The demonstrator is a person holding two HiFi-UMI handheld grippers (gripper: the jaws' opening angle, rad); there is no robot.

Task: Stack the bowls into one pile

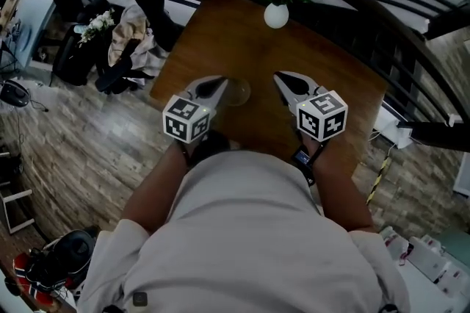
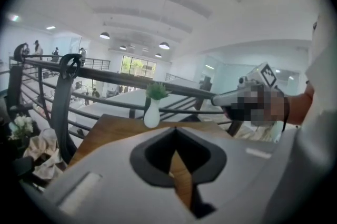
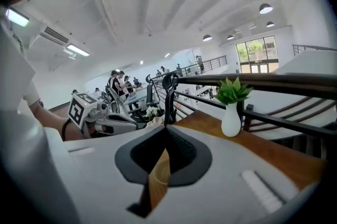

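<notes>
Head view first: a square-ish table point(image 1: 220, 32) of warm brown wood with a smooth top sits over a floor point(image 1: 73, 150) of grey-brown planks. Near its front edge there's a clear glass bowl point(image 1: 236, 92), round and see-through, sitting on the wood right between the two claw tips. I can't tell if it's one bowl or several nested. The left gripper point(image 1: 220, 84) and the right gripper point(image 1: 281, 78) are light grey plastic with tapered beaks, each carrying a cube with black and white square markers. At the far edge stands a small, white, bulb-shaped vase point(image 1: 277, 15) with spiky green leaves. The pale shirt point(image 1: 250, 231) fills the bottom.

Left gripper view: the jaws are pressed together at the tips and have nothing in them. Their black inner pads outline a diamond-shaped hole, and only the wood grain shows through the slit below. Behind is a curved black metal railing point(image 2: 62, 112), with the vase on the table and the other gripper off to the right.

Right gripper view: same deal here, with the jaws fully closed, empty, and the same black diamond cutout. Through the slit you get wood plus a faint curved line that may be the bowl's rim, though I'm not sure
</notes>
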